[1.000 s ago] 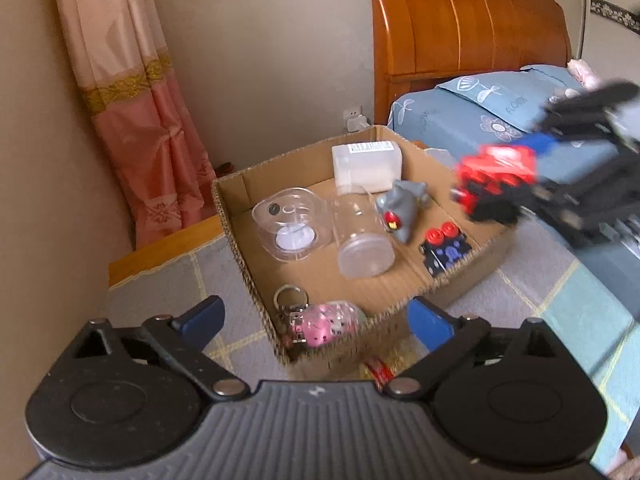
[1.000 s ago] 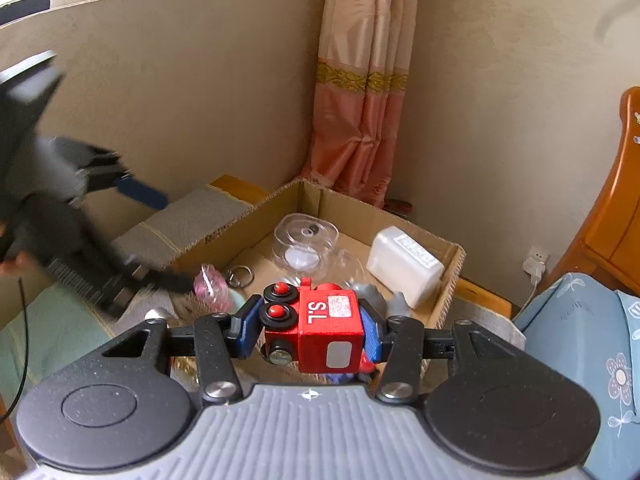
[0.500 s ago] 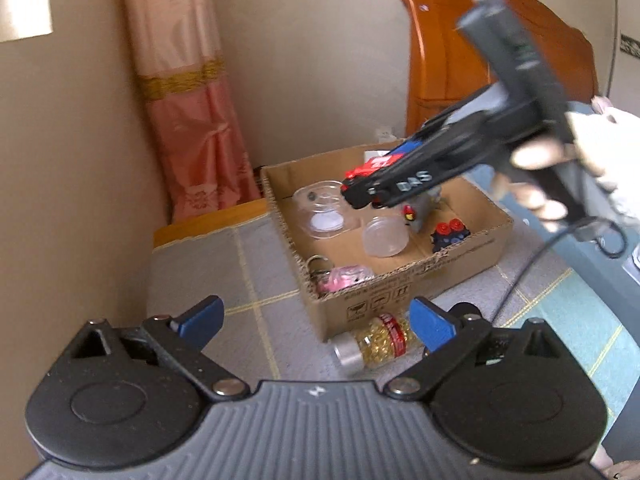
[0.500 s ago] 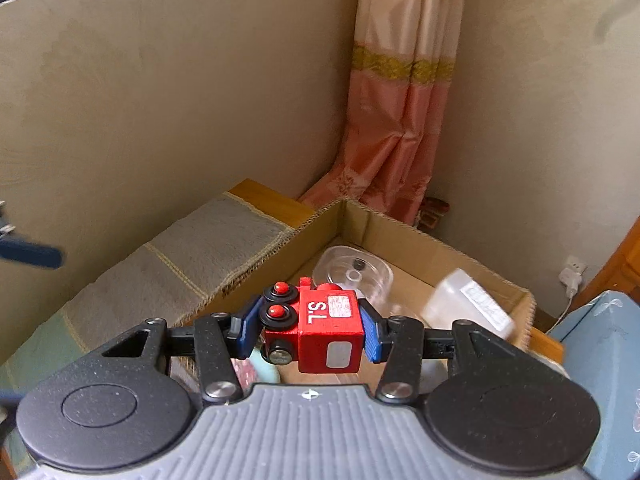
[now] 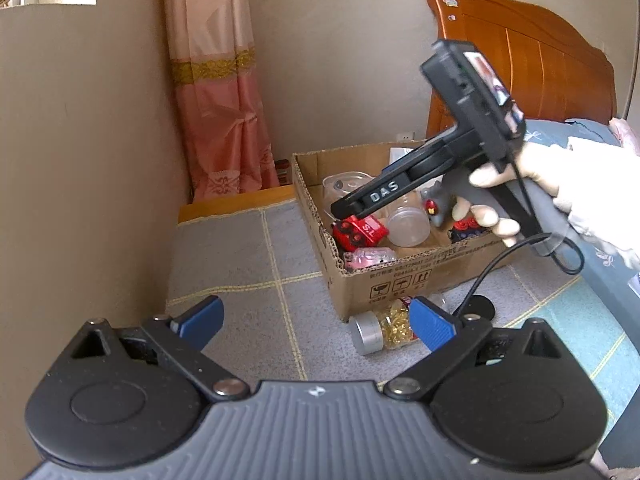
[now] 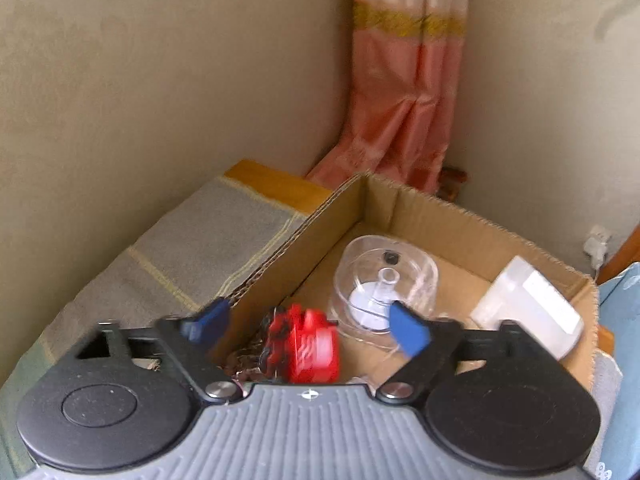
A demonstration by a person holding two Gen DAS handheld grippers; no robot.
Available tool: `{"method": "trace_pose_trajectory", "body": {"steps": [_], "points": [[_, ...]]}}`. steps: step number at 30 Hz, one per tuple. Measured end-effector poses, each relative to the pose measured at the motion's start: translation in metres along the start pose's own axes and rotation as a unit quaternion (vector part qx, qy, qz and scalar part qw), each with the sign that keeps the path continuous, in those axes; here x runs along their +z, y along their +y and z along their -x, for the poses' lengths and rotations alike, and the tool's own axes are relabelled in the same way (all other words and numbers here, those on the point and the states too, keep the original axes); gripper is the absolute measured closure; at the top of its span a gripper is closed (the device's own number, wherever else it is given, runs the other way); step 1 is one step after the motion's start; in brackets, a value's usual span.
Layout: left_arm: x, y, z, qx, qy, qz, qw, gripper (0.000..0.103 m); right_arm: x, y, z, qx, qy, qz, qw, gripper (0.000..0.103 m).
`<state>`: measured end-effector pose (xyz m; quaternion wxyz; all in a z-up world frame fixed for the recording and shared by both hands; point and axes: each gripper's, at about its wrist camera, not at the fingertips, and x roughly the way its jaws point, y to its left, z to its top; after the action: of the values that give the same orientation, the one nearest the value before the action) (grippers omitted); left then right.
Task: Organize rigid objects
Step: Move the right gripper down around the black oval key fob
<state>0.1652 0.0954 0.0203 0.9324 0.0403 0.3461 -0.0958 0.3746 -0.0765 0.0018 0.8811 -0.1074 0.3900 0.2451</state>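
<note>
While both tongs gape empty, the boxy red toy (image 6: 306,346) sits in corrugated cardboard box (image 6: 448,212).

the cardboard box (image 5: 404,280) is matt, rough-edged corrugated paper. the red toy train (image 5: 360,234) looks like glossy plastic. the clear jar (image 6: 384,284) is smooth, see-through plastic. the headboard (image 5: 532,72) is varnished, shiny wood; the curtain (image 5: 220,92) is satiny cloth.
</note>
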Motion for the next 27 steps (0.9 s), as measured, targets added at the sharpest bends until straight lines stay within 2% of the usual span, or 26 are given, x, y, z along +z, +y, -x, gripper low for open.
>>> {"method": "trace_pose_trajectory", "body": {"steps": [3, 7, 14, 21, 27], "points": [[-0.002, -0.001, -0.005, -0.004, 0.005, 0.004, 1.0000, 0.004, -0.002, -0.004, 0.008, -0.001, 0.000, -0.007, 1.000, 0.010], [-0.005, -0.006, -0.010, 0.001, 0.015, 0.007, 0.9999, 0.004, -0.011, -0.008, 0.029, -0.015, -0.018, -0.012, 1.000, 0.000], [-0.008, -0.018, -0.015, 0.026, 0.034, -0.001, 0.9991, 0.004, -0.037, -0.007, 0.060, -0.021, -0.020, -0.031, 0.999, 0.000], [-0.016, -0.028, -0.014, 0.037, 0.035, -0.003, 0.9987, 0.004, -0.078, 0.014, 0.090, -0.078, -0.015, -0.035, 0.996, 0.000], [-0.022, -0.039, -0.014, 0.029, 0.037, -0.004, 0.9989, 0.004, -0.112, 0.026, 0.105, -0.100, -0.013, -0.066, 0.993, 0.000]]}}
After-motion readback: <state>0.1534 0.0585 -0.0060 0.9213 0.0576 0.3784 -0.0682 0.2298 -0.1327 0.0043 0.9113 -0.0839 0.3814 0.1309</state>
